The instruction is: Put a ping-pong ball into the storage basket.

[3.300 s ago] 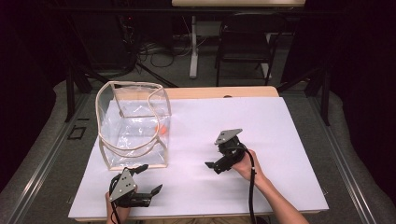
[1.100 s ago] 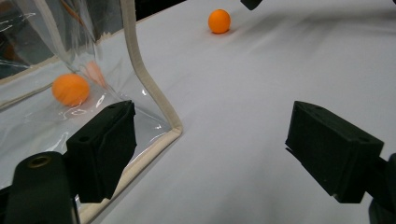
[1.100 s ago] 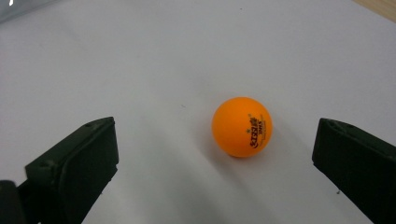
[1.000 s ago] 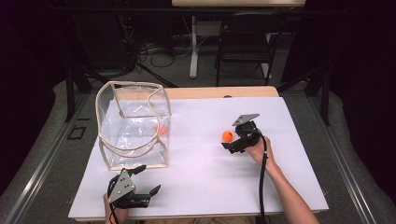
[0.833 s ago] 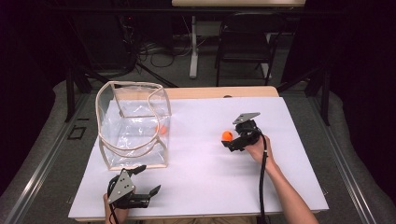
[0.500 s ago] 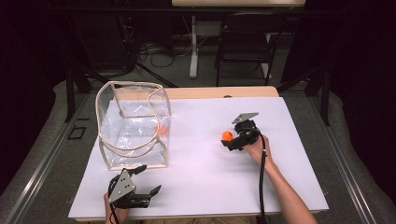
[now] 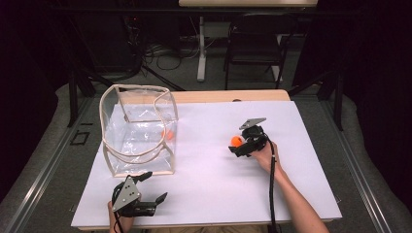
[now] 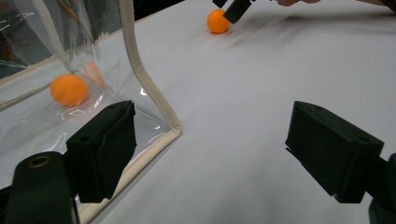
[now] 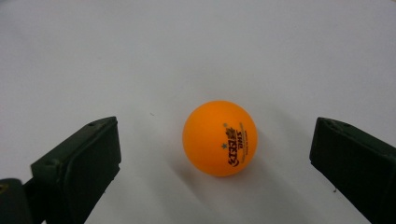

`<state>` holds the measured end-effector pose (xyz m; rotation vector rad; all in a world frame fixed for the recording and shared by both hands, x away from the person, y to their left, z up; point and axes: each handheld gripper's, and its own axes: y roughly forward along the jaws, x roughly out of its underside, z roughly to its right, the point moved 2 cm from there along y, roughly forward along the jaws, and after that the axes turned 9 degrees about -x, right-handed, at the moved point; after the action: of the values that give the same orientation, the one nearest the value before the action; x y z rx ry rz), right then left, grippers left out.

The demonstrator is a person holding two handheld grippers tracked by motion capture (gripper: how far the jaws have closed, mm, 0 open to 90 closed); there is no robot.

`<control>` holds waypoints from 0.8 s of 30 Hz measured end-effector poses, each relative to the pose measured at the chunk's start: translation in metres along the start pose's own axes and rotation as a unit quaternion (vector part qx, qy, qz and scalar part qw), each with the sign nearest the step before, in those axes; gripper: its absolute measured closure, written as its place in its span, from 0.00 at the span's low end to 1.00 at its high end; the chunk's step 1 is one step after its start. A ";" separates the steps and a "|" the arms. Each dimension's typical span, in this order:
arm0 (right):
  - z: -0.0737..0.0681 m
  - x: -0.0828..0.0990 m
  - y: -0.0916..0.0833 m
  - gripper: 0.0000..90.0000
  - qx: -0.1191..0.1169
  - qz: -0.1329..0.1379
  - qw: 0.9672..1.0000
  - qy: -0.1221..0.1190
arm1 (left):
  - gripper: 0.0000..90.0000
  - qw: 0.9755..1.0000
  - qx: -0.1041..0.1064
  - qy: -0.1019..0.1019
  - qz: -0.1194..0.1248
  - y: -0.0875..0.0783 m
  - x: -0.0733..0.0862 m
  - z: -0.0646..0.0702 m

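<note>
We've got the ping-pong ball centred between the right gripper jaws (wide apart, nothing held); left gripper also wide, lower left.

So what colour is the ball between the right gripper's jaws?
Orange, with dark printed lettering and small stars; the ball shows best in the right gripper view.

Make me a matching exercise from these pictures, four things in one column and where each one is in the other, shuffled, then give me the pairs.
Things
1. clear bag
2. ball with printed lettering
3. left claw
4. second orange ball

Places
A. inside the see-through walls
B. near the front edge of the white sheet, open, holding nothing
C. standing on the sheet's left part, cream trim on its edges
D. on bare sheet between the open jaws of the right claw

Pairs: 1-C, 2-D, 3-B, 4-A
</note>
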<state>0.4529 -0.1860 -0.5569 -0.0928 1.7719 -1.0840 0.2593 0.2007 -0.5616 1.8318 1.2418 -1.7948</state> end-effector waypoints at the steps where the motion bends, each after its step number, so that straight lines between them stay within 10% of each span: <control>1: 0.000 0.000 0.000 0.02 0.002 0.005 1.000 -0.001 | 0.17 1.000 0.001 0.000 -0.001 0.000 0.000 0.000; 24: 0.001 0.000 0.006 0.41 0.033 -0.014 0.999 -0.011 | 0.17 1.000 -0.001 0.001 -0.001 -0.001 0.000 -0.001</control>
<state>0.4557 -0.1830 -0.5607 -0.0894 1.7188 -1.1567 0.2591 0.2020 -0.5615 1.8333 1.2455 -1.7929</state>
